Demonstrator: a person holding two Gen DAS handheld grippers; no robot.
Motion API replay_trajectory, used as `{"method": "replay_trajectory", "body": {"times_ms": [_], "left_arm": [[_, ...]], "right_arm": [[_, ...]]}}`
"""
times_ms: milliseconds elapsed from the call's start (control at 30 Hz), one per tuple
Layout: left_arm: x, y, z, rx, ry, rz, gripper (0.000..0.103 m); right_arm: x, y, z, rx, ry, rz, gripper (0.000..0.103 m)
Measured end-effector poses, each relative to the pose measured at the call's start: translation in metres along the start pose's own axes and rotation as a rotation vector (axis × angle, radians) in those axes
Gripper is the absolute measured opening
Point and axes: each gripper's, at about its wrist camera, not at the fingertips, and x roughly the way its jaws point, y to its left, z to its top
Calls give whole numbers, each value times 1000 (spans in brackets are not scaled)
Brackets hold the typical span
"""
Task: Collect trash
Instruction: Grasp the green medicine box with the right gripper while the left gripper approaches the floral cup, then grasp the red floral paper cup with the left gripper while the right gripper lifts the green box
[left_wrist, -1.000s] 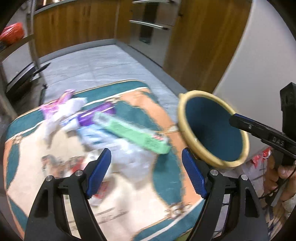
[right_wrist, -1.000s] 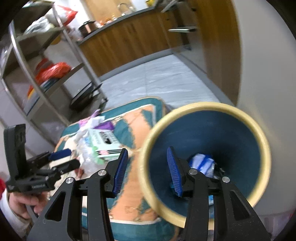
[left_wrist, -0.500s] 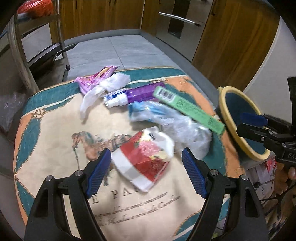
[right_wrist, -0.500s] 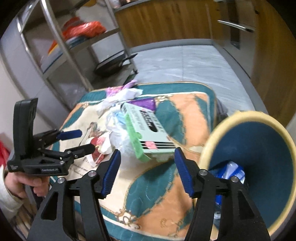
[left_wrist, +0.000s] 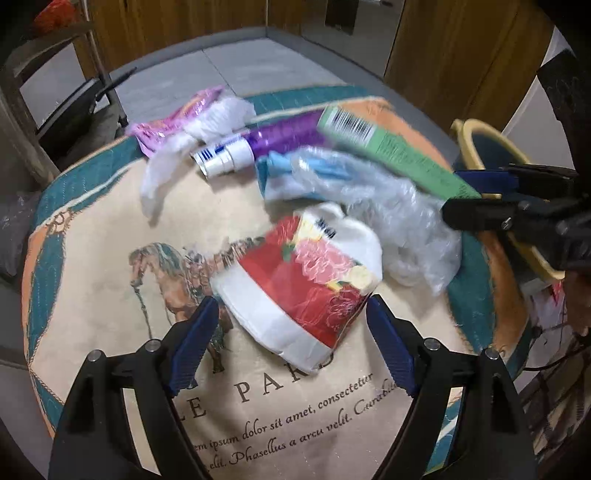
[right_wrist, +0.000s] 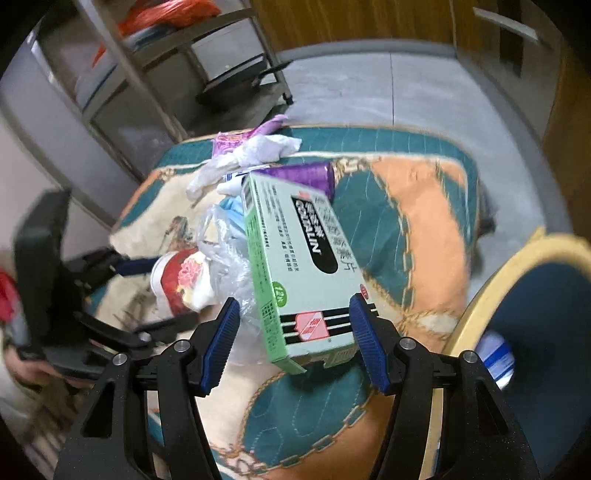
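From the left wrist, the left gripper (left_wrist: 288, 332) hangs with jaws wide apart around the crumpled red-and-white flowered paper wrapper (left_wrist: 303, 280), pads not pressing it; probably lining up a pick. It lies on the printed cloth tabletop (left_wrist: 110, 206).

From the right wrist, the right gripper (right_wrist: 295, 336), its jaws having just been opening, straddles the near end of the green cardboard medicine box (right_wrist: 295, 266) without squeezing. The yellow-rimmed blue bin (right_wrist: 535, 295) is cut off; its contents are blurred.
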Motion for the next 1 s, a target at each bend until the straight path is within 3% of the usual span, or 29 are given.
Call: {"method": "replay_trajectory", "body": {"times_ms": [367, 533, 633, 1000], "left_arm": [[2, -2, 4, -9, 8, 3, 80], [7, 1, 3, -24, 36, -42, 58], [6, 1, 3, -34, 34, -59, 57], [-1, 5, 0, -74, 22, -48, 55]], "right_arm": [[-12, -25, -2, 144, -17, 140, 47], [-14, -30, 0, 189, -34, 149, 40], [-18, -34, 1, 206, -49, 142, 40], [-8, -13, 11, 24, -69, -122, 45]]}}
